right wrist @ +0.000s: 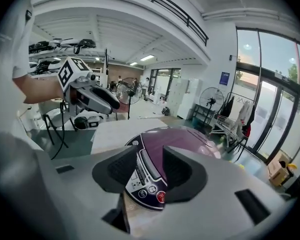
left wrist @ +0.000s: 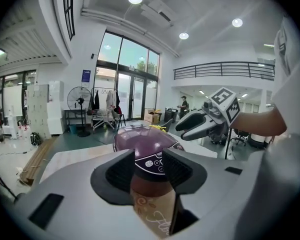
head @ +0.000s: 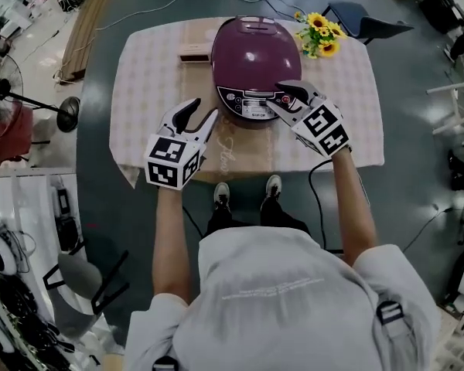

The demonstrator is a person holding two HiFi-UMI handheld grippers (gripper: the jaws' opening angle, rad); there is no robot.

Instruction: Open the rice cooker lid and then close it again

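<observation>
A purple rice cooker point(head: 255, 56) with its lid down stands at the far middle of the table. Its control panel point(head: 251, 103) faces me. My right gripper point(head: 278, 97) is open at the panel's right front corner, the jaws spread either side of the cooker's edge without pressing on it. In the right gripper view the panel point(right wrist: 145, 179) shows between the open jaws point(right wrist: 150, 171). My left gripper point(head: 203, 110) hovers open just left of the cooker's front, apart from it. The left gripper view shows the cooker point(left wrist: 142, 141) ahead beyond its empty jaws point(left wrist: 149, 169).
A checked tablecloth point(head: 151, 91) covers the table. Yellow sunflowers point(head: 319, 33) stand right of the cooker, and a small brown box point(head: 195, 52) lies to its left. A chair point(head: 363, 22) is behind the table. A floor fan point(head: 8, 83) stands far left.
</observation>
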